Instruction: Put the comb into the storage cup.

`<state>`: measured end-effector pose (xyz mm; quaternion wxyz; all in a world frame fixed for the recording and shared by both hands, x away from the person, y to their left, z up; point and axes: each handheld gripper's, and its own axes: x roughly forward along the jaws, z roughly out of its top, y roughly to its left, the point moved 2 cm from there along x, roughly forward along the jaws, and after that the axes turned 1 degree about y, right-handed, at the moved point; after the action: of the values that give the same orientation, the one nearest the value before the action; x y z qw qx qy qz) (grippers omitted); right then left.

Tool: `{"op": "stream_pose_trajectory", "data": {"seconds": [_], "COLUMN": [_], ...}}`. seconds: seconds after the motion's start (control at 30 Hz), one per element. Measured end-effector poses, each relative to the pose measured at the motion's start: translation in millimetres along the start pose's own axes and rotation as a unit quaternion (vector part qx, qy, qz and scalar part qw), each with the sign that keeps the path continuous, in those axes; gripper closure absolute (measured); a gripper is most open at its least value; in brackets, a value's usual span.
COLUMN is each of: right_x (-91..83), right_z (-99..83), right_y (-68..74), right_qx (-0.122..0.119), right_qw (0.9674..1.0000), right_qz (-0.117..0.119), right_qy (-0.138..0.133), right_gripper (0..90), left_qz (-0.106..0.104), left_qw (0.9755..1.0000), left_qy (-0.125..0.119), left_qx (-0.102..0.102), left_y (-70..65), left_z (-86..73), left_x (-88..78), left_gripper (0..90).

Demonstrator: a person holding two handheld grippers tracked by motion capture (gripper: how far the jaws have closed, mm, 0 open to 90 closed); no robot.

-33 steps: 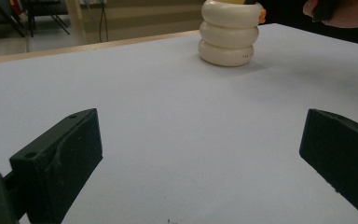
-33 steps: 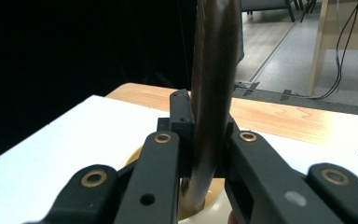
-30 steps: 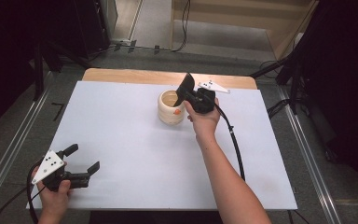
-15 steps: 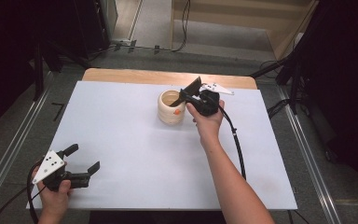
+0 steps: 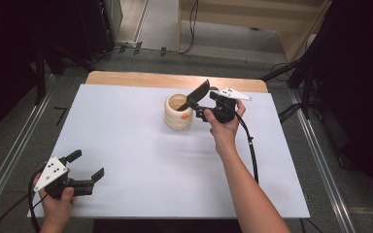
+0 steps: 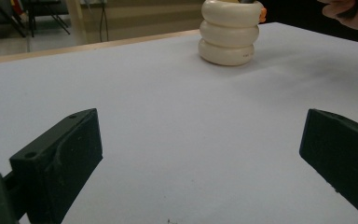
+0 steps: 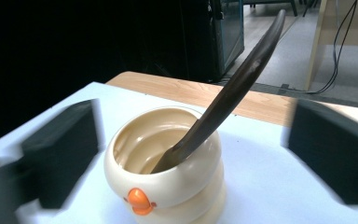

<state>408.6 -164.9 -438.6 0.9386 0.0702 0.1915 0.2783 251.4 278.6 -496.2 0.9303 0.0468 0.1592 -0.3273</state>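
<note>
The right tongs (image 5: 197,110) stand wide open, their jaws having just been opening, and nothing is pressed between them. In the right gripper view the two black jaws sit apart at either side, with the cream cup (image 7: 168,177) in the space between and a little beyond them, untouched by either jaw. A dark spoon (image 7: 228,98) stands in the cup, its lower end down inside and its handle leaning on the rim, slanting up and away toward the far side. The cup is built of stacked rounded rings and bears a small orange knob (image 7: 139,200) on the wall that faces the right tongs. In the high view the right hand (image 5: 223,127) holds its tongs just beside the cup (image 5: 178,112), on the cup's right, with the spoon (image 5: 197,93) tilting over toward them.

The left tongs (image 5: 88,167) are also wide open and hold nothing. They rest low at the near left corner of the white counter (image 5: 126,145), gripped by the left hand (image 5: 56,199), well apart from the cup. In the left gripper view the bare counter (image 6: 177,140) lies between the two jaws, and the cup (image 6: 230,32) stands far off at the top of the picture.
</note>
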Motion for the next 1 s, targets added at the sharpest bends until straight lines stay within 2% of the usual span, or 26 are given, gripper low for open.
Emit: {"op": "stream_pose_trajectory", "data": {"seconds": [0.13, 0.33, 0.67, 1.0], "right_x": [-7.6, -18.0, -35.4, -51.6], "right_z": [1.5, 2.4, -2.3, -10.1], "right_y": [2.4, 4.2, 0.5, -3.6], "right_qx": [-0.019, -0.028, -0.04, -0.041], "right_qw": [0.9998, 0.9995, 0.999, 0.9989], "right_qz": [-0.007, 0.0, 0.005, 0.005], "right_qy": [-0.007, -0.013, -0.019, -0.024], "right_gripper": [0.0, 0.0, 0.0, 0.0], "left_qz": [0.0, 0.0, 0.001, 0.0], "left_qw": [1.0, 1.0, 1.0, 1.0], "left_qy": [0.0, 0.0, 0.001, 0.001], "left_qx": [0.001, 0.0, 0.002, 0.002], "left_y": [-0.2, -0.2, -0.3, -0.5], "left_z": [0.0, 0.0, 0.1, 0.1], "left_x": [0.1, 0.1, 0.1, 0.2], "left_gripper": [0.0, 0.0, 0.0, 0.0]}}
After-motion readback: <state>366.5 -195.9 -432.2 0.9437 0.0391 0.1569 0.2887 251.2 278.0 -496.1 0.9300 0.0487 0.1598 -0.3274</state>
